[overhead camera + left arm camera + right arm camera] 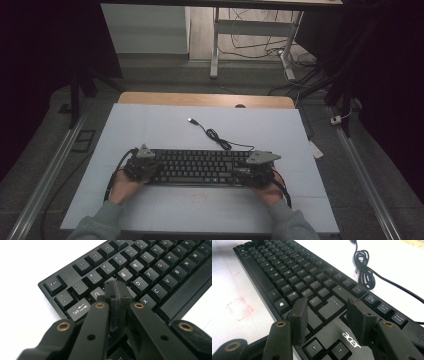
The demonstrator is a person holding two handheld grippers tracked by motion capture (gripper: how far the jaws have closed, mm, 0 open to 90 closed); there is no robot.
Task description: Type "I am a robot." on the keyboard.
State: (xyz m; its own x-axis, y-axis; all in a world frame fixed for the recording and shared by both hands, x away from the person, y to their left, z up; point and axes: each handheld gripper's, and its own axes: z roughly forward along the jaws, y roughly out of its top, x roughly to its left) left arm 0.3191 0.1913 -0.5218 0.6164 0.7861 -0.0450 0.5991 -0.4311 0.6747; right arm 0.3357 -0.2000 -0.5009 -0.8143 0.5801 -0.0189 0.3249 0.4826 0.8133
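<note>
A black keyboard (200, 167) lies flat on the white surface (150, 130), and both grippers rest at its two ends. The left gripper (117, 298) has its fingers (119, 305) pressed flat together with nothing between them; their joined tips stand over the upper-left keys, with Tab and Q just to one side of them, the E key just beyond, and Esc farther off toward the corner. In the high view this gripper (141, 165) sits at the keyboard's left end. The right gripper (327, 317) holds its fingers (298, 317) apart at a middling width, gripping nothing; between them lie the Enter key and the bare panel with the maker's name, and the arrow keys sit just below that gap. Beyond its fingers the keyboard's cable (364, 270) lies in a loose coil on the surface, close behind the keyboard's far edge.
</note>
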